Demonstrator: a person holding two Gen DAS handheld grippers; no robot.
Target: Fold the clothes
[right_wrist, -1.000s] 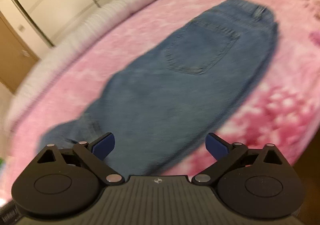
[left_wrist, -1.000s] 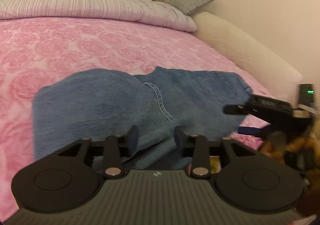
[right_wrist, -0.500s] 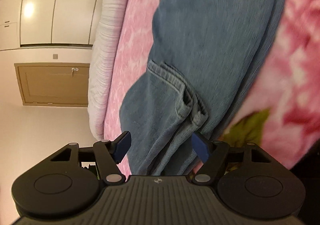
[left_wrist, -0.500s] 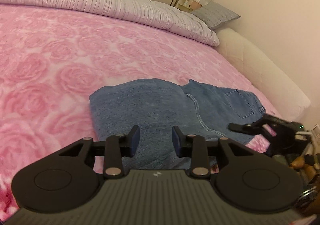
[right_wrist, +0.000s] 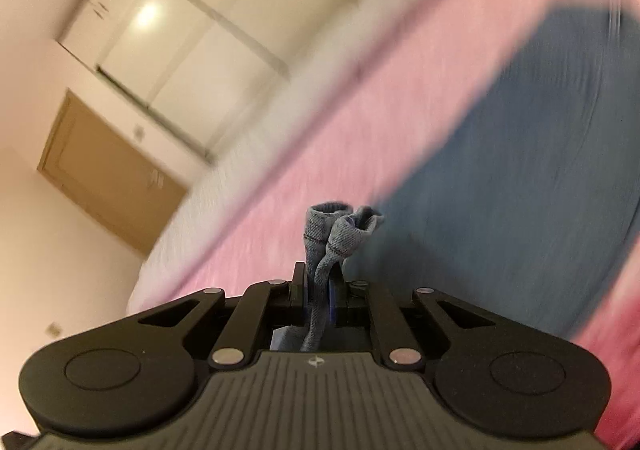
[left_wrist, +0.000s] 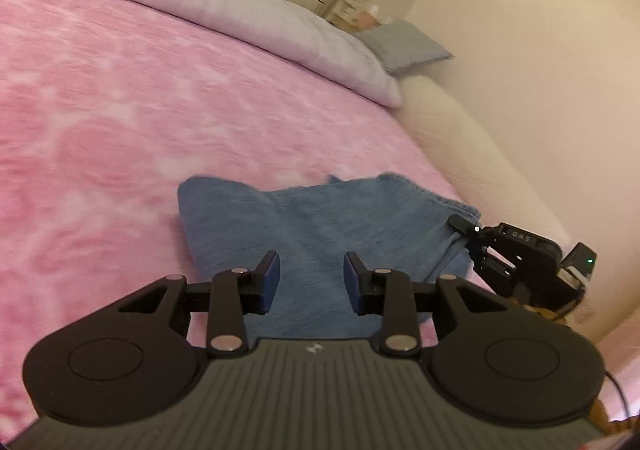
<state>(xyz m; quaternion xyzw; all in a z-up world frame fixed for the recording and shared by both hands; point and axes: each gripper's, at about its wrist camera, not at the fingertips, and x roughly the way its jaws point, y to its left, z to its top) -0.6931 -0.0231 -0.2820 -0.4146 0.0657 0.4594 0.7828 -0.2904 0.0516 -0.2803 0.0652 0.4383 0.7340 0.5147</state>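
Your right claw (right_wrist: 318, 296) is closing on a bunched hem of the jeans (right_wrist: 520, 154) — denim pinched between its pads. Your left claw (left_wrist: 311, 282) hangs part-open, nothing between its pads. The jeans lie folded on the pink bed (left_wrist: 120, 110) at 12 o'clock — pillows (left_wrist: 240, 6) beyond.

There is one pair of jeans (left_wrist: 332, 226) on one pink blanket (left_wrist: 120, 122), one long grey bolster (left_wrist: 224, 6) and one small grey cushion (left_wrist: 404, 46) behind it, one wooden door (right_wrist: 104, 170), and two grippers, the left gripper (left_wrist: 311, 282) and the right gripper (right_wrist: 318, 296)
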